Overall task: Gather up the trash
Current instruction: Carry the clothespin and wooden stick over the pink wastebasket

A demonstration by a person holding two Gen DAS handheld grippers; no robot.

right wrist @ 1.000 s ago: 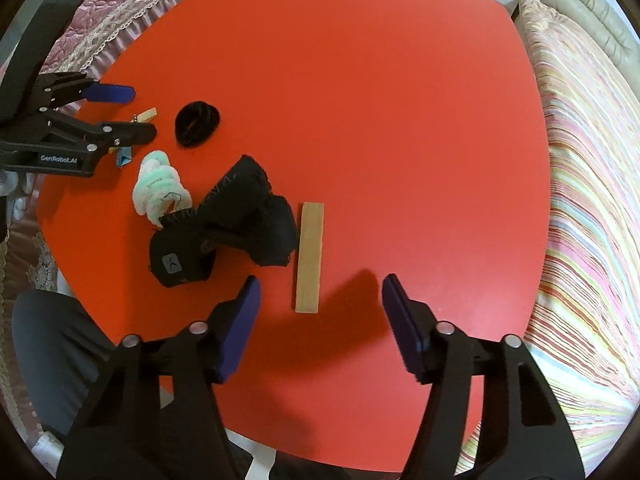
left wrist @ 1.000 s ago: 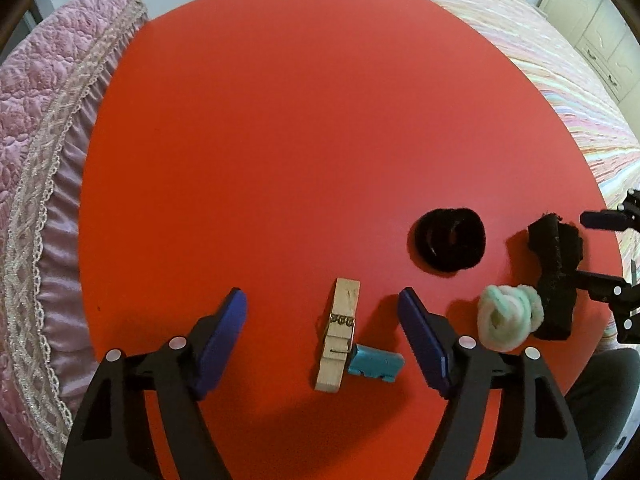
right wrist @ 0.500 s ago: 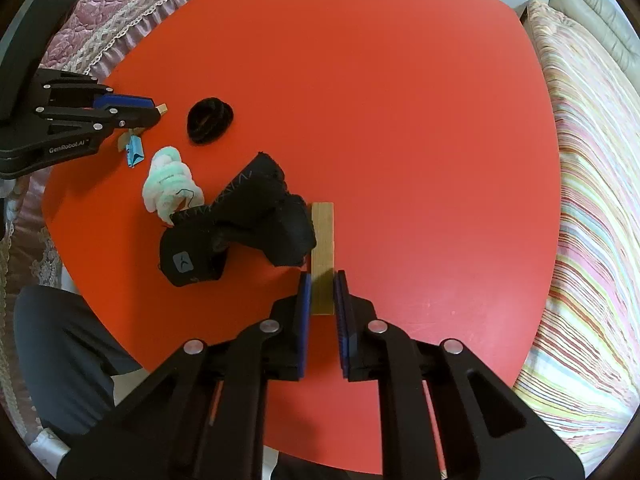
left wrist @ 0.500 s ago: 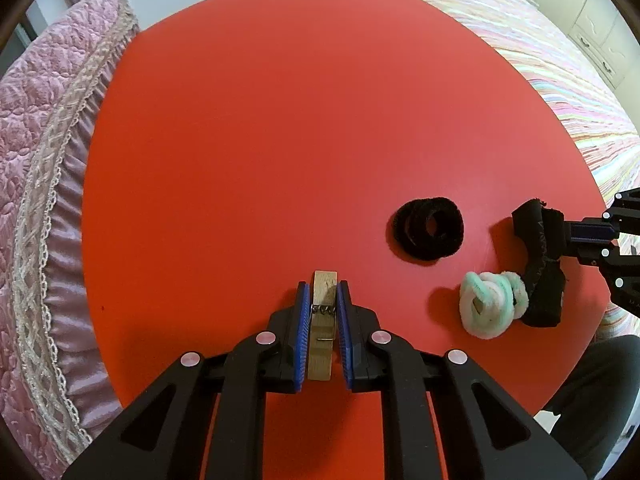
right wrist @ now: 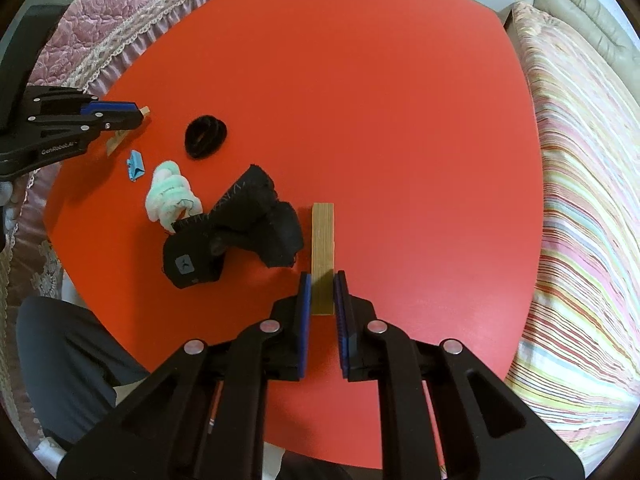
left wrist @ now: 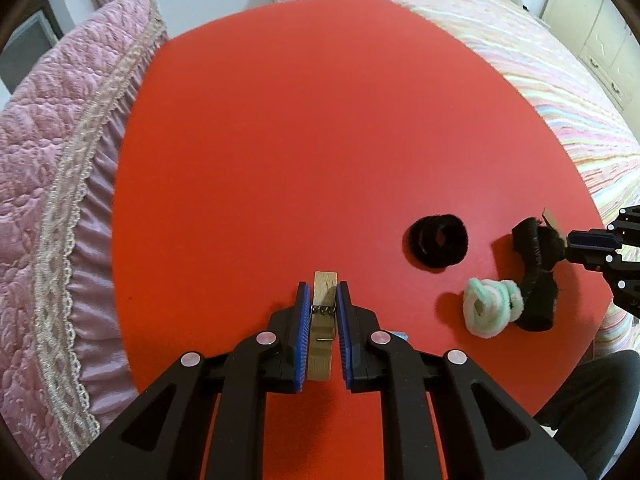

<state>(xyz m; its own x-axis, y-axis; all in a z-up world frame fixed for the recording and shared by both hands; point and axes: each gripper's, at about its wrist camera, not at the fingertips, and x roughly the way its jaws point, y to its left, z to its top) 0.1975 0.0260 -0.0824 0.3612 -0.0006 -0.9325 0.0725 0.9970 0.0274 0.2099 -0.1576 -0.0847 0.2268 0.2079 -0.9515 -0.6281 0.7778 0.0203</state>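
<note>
Left gripper (left wrist: 323, 300): jaws are clamped on a wooden clothespin (left wrist: 322, 330), gripped across its sides around the spring. The clothespin's tip sticks out ahead of the jaws, its tail runs back between them. From the right wrist view it looks lifted clear of the red counter (left wrist: 280, 140), though only part of it is seen there.

Right gripper (right wrist: 322, 290): jaws are closed on the near end of a flat wooden stick (right wrist: 322, 258). Most of the stick extends ahead of the jaws and appears to lie flat on the counter.

Risks:
- Stick is held at one end only. On lifting, it can be levered down by its free length and pivot or slip between the pads.
- Black cloth (right wrist: 240, 228) lies just left of the stick, touching or nearly so. It can be dragged along if the stick is swept sideways rather than raised straight.
- Clothespin is squeezed near the spring. If the squeeze lands on the lever end, it can be sprung open and twisted out of the jaws.
- No bin is seen in either view, so a long carry is likely and the chance of a drop grows.

Not yet collected, all left of the right jaws: small blue piece (right wrist: 134, 165), pale green and white wad (right wrist: 170, 196), black hair tie (right wrist: 205, 136).
</note>
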